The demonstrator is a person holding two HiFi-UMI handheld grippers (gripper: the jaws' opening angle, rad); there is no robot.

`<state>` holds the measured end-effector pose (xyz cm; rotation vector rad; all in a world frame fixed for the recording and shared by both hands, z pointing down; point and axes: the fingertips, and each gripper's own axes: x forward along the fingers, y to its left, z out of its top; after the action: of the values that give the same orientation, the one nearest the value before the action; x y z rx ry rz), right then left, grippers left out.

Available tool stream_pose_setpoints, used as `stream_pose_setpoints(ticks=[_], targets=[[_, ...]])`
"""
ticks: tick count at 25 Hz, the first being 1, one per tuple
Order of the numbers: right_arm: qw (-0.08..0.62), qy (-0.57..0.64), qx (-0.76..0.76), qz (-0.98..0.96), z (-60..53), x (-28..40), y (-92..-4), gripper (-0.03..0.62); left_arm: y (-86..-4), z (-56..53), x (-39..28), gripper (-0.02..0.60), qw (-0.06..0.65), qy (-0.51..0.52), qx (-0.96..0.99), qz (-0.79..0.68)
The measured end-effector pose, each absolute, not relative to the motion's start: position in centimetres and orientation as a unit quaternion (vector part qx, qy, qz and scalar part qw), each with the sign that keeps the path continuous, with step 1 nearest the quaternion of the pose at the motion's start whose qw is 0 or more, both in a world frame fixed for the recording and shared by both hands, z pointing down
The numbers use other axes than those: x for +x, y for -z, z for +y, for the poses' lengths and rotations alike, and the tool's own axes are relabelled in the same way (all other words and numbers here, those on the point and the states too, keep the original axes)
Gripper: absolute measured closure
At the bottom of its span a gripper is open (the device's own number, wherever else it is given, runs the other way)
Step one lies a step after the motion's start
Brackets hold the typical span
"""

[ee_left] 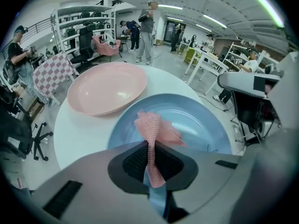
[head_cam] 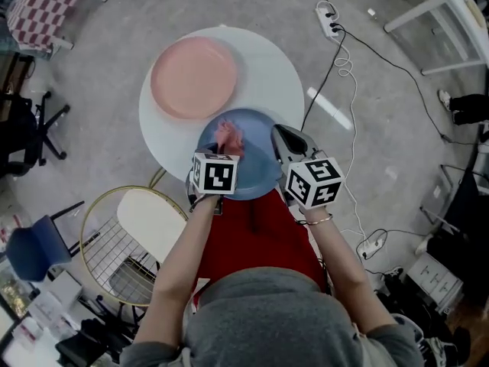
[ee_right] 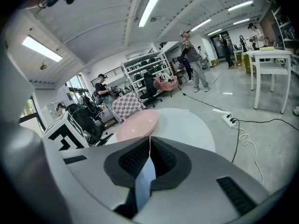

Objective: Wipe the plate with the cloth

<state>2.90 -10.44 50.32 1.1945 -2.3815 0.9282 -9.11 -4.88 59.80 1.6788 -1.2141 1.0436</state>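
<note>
A blue plate (head_cam: pixel 258 157) lies at the near edge of the round white table (head_cam: pixel 275 75). A crumpled pink cloth (head_cam: pixel 228 136) rests on its left part. My left gripper (head_cam: pixel 222 151) is shut on the cloth; in the left gripper view the cloth (ee_left: pixel 152 127) runs up from between the jaws of the left gripper (ee_left: pixel 150 157) and spreads over the blue plate (ee_left: pixel 201 125). My right gripper (head_cam: pixel 280 138) is shut on the plate's right rim; the blue plate's edge (ee_right: pixel 144 178) shows between the jaws of the right gripper (ee_right: pixel 149 149).
A pink plate (head_cam: pixel 193 76) sits on the far left of the table. A gold wire-frame chair (head_cam: pixel 130 235) stands at the near left, a blue chair (head_cam: pixel 34 247) beyond it. A power strip and cables (head_cam: pixel 330 21) lie on the floor to the right. People stand far off (ee_left: pixel 147 27).
</note>
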Motion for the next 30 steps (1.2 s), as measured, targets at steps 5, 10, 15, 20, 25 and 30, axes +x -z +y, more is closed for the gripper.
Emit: stream_pose_setpoints(ticks=[5,10,15,20,25,30], targets=[[0.165,-0.323,0.400,-0.841,-10.6,1.7,-50.5,0.565,-59.5,-4.4,-10.9,0.552,0.402,-0.411,0.648,-0.500],[0.165,-0.321,0.392,-0.846,-10.6,0.8,-50.4,0.565,-59.2,-3.8,-12.8,0.552,0.400,-0.411,0.636,-0.516],[0.163,-0.318,0.397,-0.845,-10.2,1.1,-50.2,0.565,-58.8,-3.2,-14.3,0.552,0.396,-0.409,0.628,-0.530],[0.157,-0.316,0.416,-0.838,-9.6,2.3,-49.9,0.565,-57.4,-3.0,-15.2,0.552,0.376,-0.400,0.635,-0.543],[0.150,-0.314,0.445,-0.825,-8.7,4.2,-49.6,0.565,-56.0,-3.3,-14.0,0.552,0.362,-0.384,0.662,-0.532],[0.138,-0.315,0.485,-0.804,-7.5,6.8,-49.3,0.565,-55.1,-3.8,-9.5,0.552,0.353,-0.372,0.709,-0.484]])
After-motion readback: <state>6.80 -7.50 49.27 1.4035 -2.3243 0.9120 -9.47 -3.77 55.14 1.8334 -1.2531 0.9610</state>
